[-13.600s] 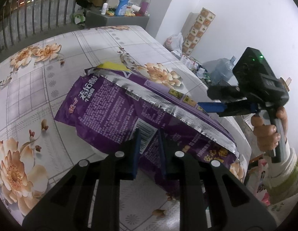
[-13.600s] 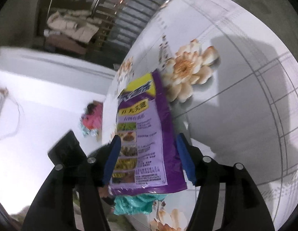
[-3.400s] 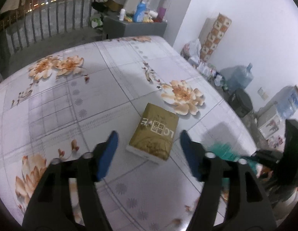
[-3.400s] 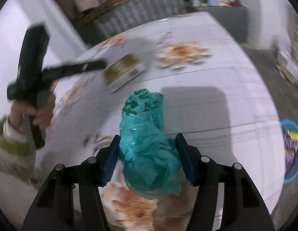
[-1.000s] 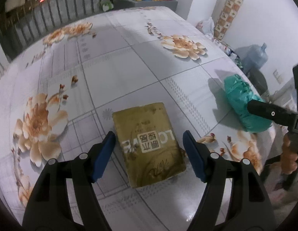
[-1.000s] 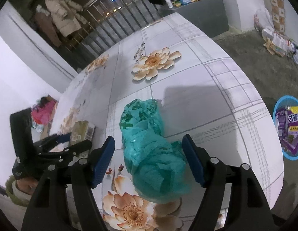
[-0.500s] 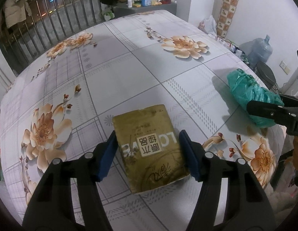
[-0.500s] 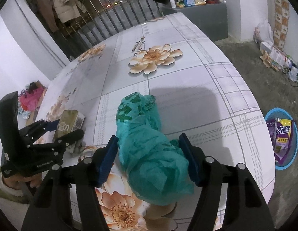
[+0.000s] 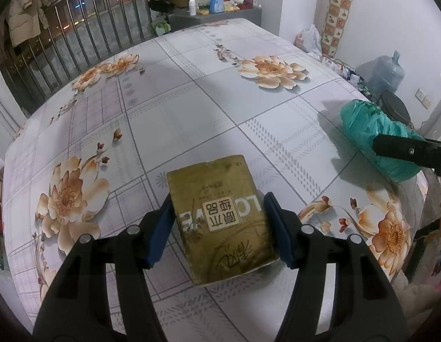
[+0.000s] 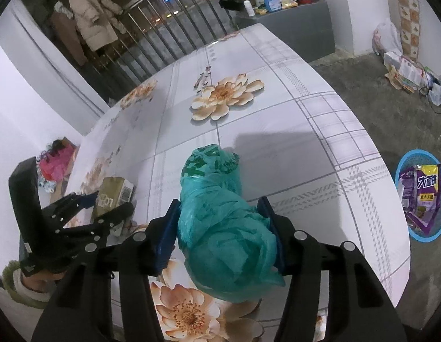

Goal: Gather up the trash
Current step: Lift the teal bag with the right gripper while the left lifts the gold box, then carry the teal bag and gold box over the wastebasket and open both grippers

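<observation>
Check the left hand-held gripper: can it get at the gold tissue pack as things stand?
Probably yes. The left hand-held gripper already straddles the gold tissue pack, blue pads against both its sides. Nothing lies on the pack, and the green bag sits well off toward the table edge.

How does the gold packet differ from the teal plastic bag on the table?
Shape: the gold packet is a flat rectangle with printed characters; the teal plastic bag is a crumpled, bulging lump.
Grip: the left gripper holds the packet between its blue pads; the right gripper is closing on the bag, pads at its sides.
Place: the bag lies nearer the table edge than the packet.
Shared: both rest on the floral tabletop.
</observation>
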